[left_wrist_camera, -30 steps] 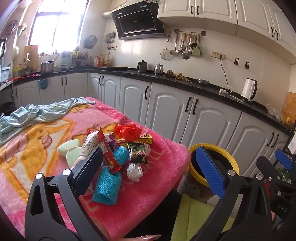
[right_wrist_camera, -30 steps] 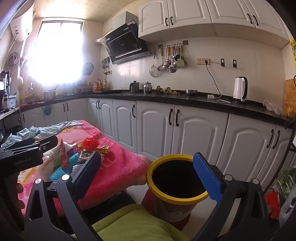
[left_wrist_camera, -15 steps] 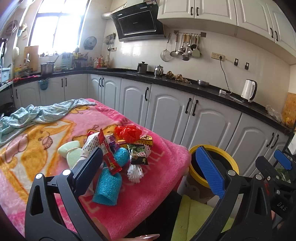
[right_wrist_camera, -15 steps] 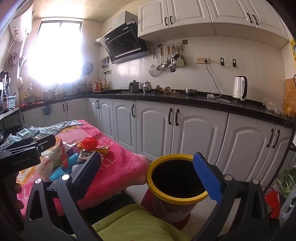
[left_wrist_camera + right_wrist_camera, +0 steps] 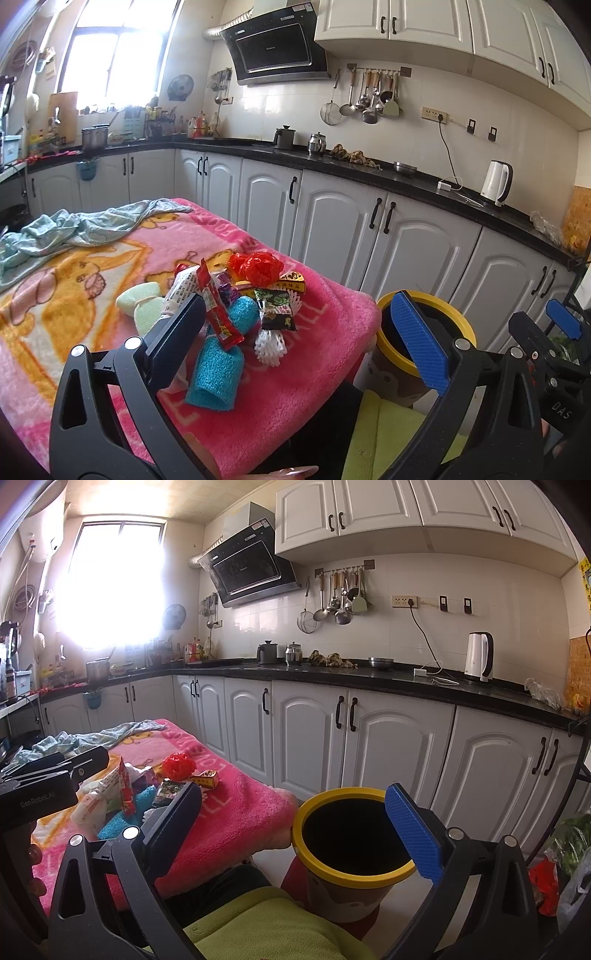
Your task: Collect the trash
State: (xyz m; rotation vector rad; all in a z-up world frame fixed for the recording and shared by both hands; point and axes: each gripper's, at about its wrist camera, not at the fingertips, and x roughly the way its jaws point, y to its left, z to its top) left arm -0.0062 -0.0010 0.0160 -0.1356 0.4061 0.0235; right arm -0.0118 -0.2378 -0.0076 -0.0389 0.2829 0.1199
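No movement; yellow-rimmed bin (image 5: 352, 843) empty.

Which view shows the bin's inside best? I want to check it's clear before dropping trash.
The right wrist view: the bin sits near the centre between the open right gripper fingers, its dark inside visible. In the left wrist view the bin is partly hidden behind the open left gripper's blue finger.
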